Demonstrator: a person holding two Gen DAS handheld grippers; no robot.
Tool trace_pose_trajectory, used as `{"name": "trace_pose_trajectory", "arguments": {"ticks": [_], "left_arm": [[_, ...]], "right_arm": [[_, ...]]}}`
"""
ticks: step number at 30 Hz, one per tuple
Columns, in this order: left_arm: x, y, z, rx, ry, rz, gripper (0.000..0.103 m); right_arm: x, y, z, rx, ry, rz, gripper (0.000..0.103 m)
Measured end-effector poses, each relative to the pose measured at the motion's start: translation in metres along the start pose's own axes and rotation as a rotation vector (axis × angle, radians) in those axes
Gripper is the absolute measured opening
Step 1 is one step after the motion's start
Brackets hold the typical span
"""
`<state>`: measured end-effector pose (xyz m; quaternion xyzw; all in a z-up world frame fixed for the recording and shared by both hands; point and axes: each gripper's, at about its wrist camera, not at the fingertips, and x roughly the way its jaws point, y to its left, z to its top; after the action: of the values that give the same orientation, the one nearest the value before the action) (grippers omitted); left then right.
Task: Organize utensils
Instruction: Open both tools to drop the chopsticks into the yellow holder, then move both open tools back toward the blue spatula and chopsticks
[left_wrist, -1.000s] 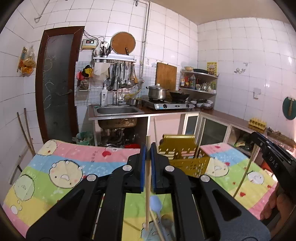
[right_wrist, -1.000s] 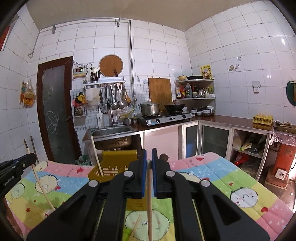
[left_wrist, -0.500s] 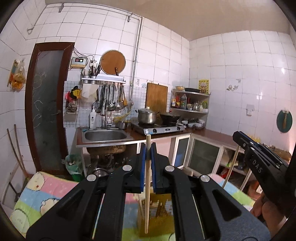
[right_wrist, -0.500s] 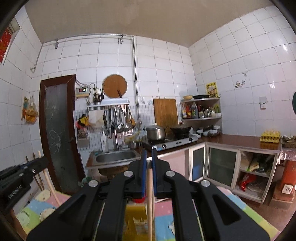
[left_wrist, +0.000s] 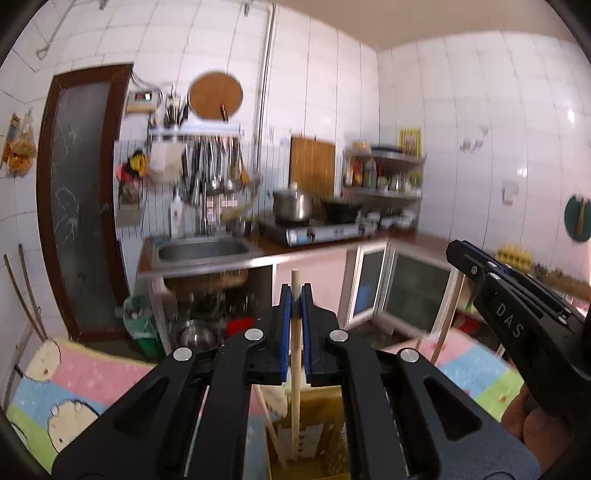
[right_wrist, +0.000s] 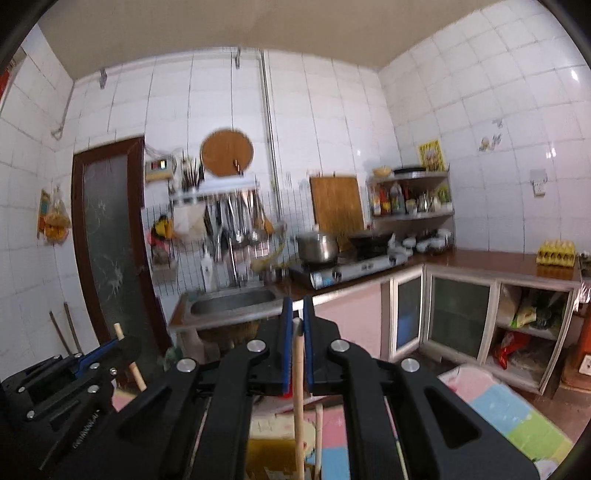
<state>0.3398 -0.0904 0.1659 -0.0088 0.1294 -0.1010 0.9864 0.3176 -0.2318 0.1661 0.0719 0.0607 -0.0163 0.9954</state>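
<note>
— White tiles cover the kitchen walls, and a steel sink (left_wrist: 203, 251) sits in the counter. Where do the grippers hang relative to the yellow basket (left_wrist: 310, 435)?

— Both are above it. The left gripper (left_wrist: 295, 328) is clamped on a wooden stick (left_wrist: 295, 369), held upright, its lower end down inside the basket.

— And the other one?

— The right gripper (right_wrist: 297, 343) pinches its own wooden stick (right_wrist: 298, 391), also upright; its lower end runs toward the basket (right_wrist: 269, 458), though blur hides whether it is inside.

— What is under the basket?

— A cartoon-print cloth (left_wrist: 74, 387) in pink, blue and green.
</note>
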Motion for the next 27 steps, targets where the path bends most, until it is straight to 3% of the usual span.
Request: {"name": "trace_pose_trajectory", "arguments": {"ticks": [6,11,12,13,14,15,20,27], "left_arm": [[0.023,0.007,-0.035,0.011,0.089,0.014,0.004],[0.009,0.022,-0.025,-0.018,0.112,0.046,0.005],[0.003,0.024,-0.022,-0.021,0.106,0.055,0.013],[-0.007,0.027,-0.017,-0.02,0.097,0.072,0.022],[-0.017,0.029,-0.013,-0.019,0.089,0.085,0.046],[-0.025,0.031,-0.01,-0.022,0.077,0.093,0.067],[-0.073,0.04,-0.001,-0.008,0.013,0.167,0.097],[-0.099,0.048,-0.027,0.033,0.045,0.224,0.098]], "right_arm": [[0.018,-0.011,-0.033,0.014,0.109,0.011,0.006],[0.015,-0.019,-0.031,0.018,0.181,-0.011,0.009],[0.012,-0.021,-0.029,0.019,0.187,-0.016,0.02],[0.006,-0.023,-0.026,0.022,0.188,-0.024,0.042],[-0.001,-0.024,-0.023,0.024,0.181,-0.035,0.051],[-0.007,-0.025,-0.019,0.019,0.179,-0.045,0.054],[-0.044,-0.033,-0.014,0.011,0.19,-0.086,0.057],[-0.075,-0.036,-0.054,-0.004,0.269,-0.129,0.061]]}}
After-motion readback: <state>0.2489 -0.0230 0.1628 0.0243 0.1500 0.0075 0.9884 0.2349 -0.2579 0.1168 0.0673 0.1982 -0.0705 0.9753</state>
